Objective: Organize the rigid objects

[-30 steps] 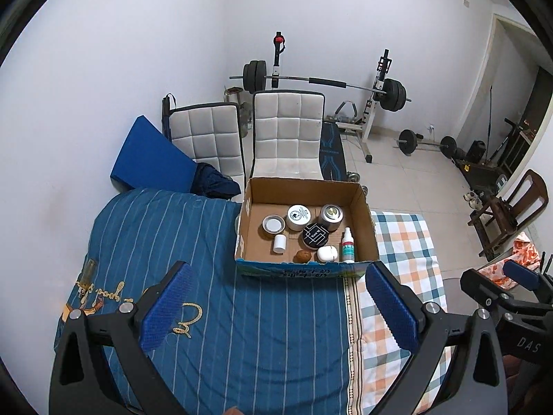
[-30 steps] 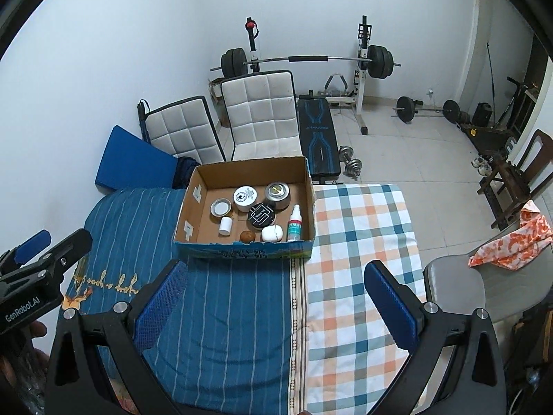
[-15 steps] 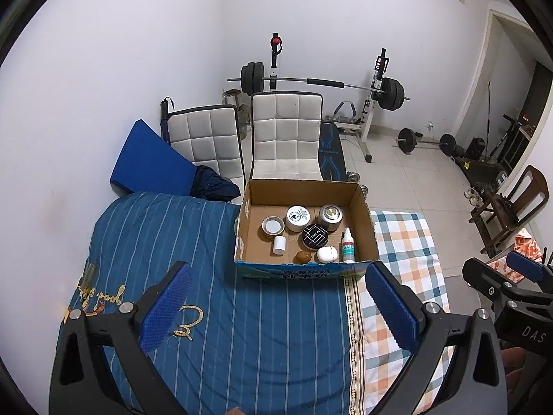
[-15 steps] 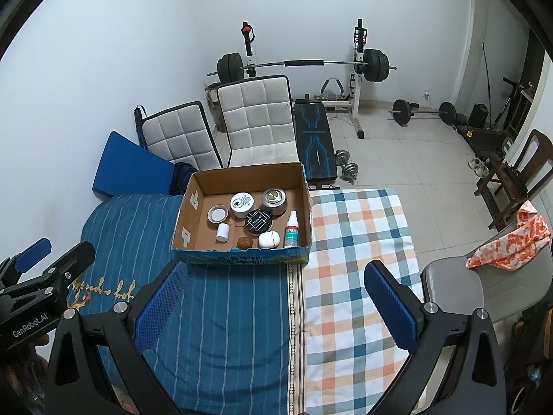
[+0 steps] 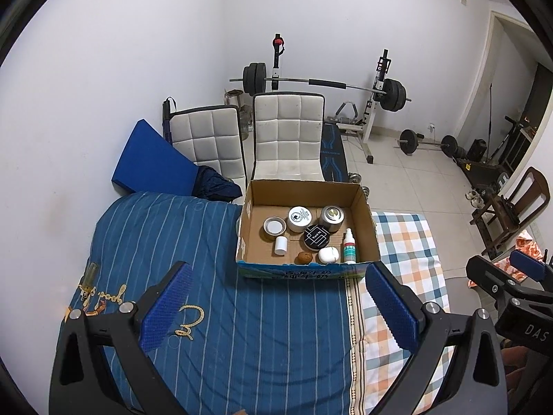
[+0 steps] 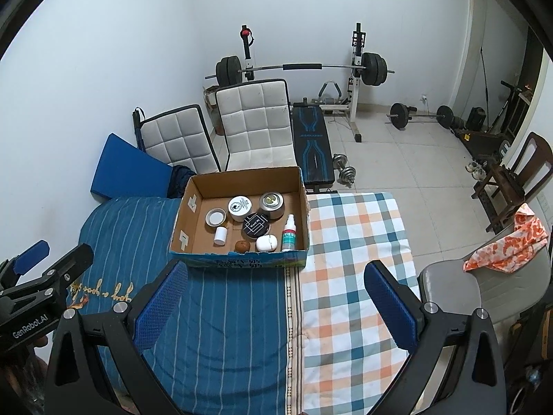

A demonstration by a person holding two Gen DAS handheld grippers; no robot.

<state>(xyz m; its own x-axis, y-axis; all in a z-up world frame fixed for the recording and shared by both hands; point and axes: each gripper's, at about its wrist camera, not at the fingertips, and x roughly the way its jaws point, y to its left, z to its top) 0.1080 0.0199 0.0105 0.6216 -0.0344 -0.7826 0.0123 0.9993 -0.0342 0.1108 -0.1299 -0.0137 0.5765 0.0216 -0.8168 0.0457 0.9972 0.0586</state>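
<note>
An open cardboard box (image 5: 366, 228) (image 6: 186, 221) sits on the bed. Inside are round tins, a black square-patterned jar (image 5: 316, 237) (image 6: 255, 225), a white spray bottle (image 5: 349, 246) (image 6: 288, 233), a small white bottle (image 5: 280, 245), a brown nut-like ball (image 5: 304, 257) and a white case (image 5: 327, 255). My left gripper (image 5: 278, 309) is open and empty, held above the blue striped cover short of the box. My right gripper (image 6: 273, 306) is open and empty, also short of the box.
The bed has a blue striped cover (image 5: 155, 242) and a checked cover (image 6: 352, 242). Two white chairs (image 5: 288, 138), a blue cushion (image 5: 152, 162) and a weight bench (image 6: 312, 152) stand beyond. A grey chair with an orange cloth (image 6: 504, 245) is at right.
Both grippers have drawn back and risen slightly, so the box sits a little further off in both views. Both stay open and empty.
</note>
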